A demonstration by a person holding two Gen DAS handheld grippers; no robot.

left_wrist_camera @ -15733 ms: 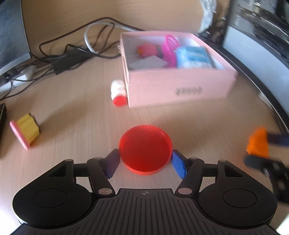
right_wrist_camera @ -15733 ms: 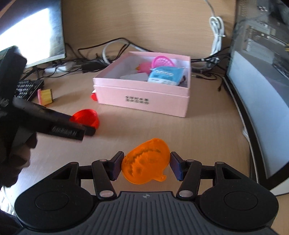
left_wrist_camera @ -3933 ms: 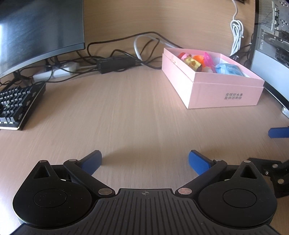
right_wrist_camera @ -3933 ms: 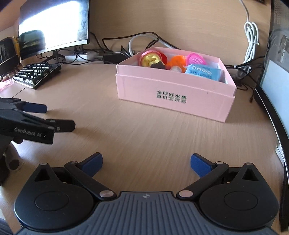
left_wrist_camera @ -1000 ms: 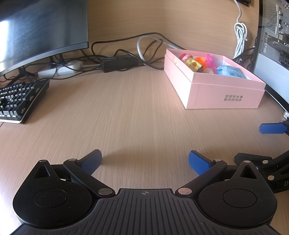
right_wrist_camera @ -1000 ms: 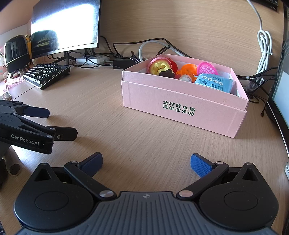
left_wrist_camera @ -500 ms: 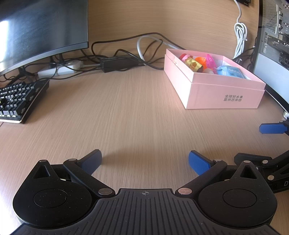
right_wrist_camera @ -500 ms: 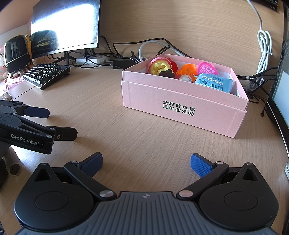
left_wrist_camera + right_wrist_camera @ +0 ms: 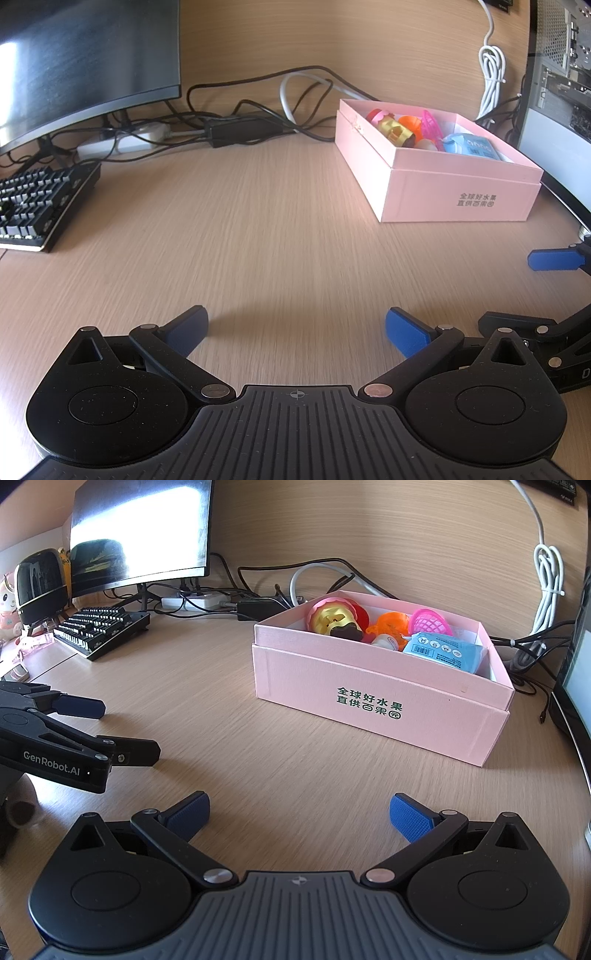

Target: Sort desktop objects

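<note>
Blue-padded left gripper (image 9: 296, 328) and right gripper (image 9: 300, 814), both spread wide, empty, above wooden desk (image 9: 280, 221).

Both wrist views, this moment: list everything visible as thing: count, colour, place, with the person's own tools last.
box: 1, pink, right part of desk, open
gold toy: 1, gold with pink rim, box's left end
orange toy: 1, orange, mid box
basket: 1, pink mesh, back of box
packet: 1, blue, box's right end
keyboard: 1, black, left of desk
monitor: 1, dark, back left
speaker: 1, black, far left
cables: several, black and white, behind box
desk: 1, light wood
left claw: 1, blue pads, open, empty
right claw: 1, blue pads, open, empty
</note>
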